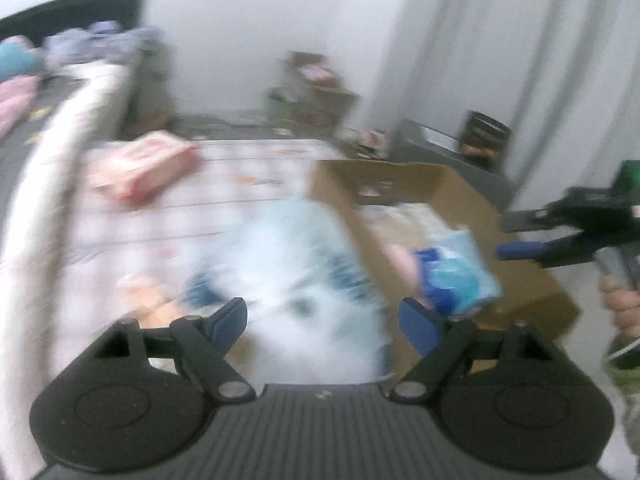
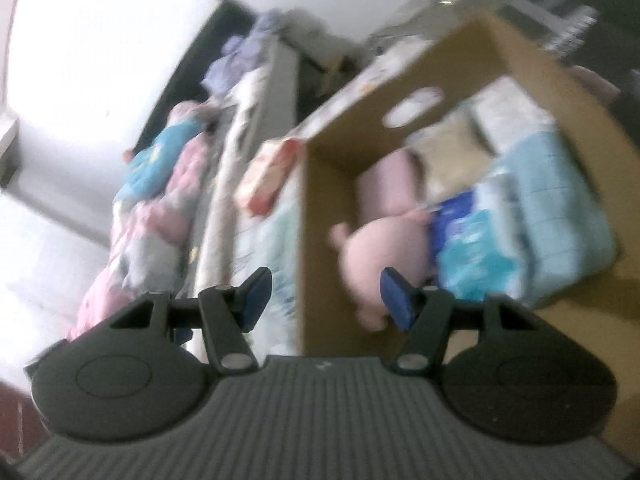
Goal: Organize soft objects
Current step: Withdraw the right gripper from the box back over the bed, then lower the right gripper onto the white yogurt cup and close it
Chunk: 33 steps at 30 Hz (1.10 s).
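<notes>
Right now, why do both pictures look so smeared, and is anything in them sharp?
Left wrist view: motion blur smears the white and blue pack, the cardboard box and the pink pack; only the left tool is sharp. Right wrist view: tilted and blurred, the wall glares white, yet the right tool stays crisp.

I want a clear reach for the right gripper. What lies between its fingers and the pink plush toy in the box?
In the right wrist view, the cardboard box's near wall edge lies between the open right gripper and the pink plush toy.
</notes>
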Each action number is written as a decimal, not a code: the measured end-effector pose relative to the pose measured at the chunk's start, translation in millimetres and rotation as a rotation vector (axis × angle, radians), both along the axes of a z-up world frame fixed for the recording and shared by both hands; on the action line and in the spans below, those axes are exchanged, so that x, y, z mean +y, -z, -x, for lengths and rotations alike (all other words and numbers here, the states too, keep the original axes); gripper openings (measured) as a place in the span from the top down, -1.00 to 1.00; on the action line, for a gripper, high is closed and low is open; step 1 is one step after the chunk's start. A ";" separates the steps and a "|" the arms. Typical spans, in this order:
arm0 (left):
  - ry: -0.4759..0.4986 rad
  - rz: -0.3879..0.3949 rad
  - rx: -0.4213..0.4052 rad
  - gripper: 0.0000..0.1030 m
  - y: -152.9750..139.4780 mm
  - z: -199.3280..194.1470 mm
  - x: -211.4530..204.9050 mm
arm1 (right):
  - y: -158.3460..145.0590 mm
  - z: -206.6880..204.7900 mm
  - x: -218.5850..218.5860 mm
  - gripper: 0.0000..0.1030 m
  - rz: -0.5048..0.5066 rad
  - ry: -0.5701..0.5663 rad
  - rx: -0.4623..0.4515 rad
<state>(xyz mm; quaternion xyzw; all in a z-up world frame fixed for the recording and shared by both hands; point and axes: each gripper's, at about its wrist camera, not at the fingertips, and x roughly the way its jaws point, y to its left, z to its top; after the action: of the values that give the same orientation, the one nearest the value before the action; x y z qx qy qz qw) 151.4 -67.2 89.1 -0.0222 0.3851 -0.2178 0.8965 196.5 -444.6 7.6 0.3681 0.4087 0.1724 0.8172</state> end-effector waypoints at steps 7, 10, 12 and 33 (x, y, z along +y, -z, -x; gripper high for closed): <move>-0.155 -0.005 -0.008 -0.63 28.7 31.7 65.4 | -33.8 -9.4 85.0 -0.20 0.038 -0.194 -0.034; -0.187 -0.009 -0.015 -0.63 40.7 37.0 78.0 | -39.2 -17.5 124.6 -0.21 0.047 -0.272 -0.029; -0.192 -0.017 -0.022 -0.62 47.0 40.3 83.7 | -38.2 -23.9 152.4 -0.21 0.061 -0.318 -0.017; -0.097 -0.087 -0.119 -0.34 80.4 16.2 63.3 | 18.5 -82.4 279.0 -0.17 0.234 -0.422 0.065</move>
<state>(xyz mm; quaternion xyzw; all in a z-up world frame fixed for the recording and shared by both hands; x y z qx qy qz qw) 135.3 -3.8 8.7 0.0110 0.3389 -0.1581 0.9274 278.9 -165.7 -10.9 0.1826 0.5196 0.2788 0.7867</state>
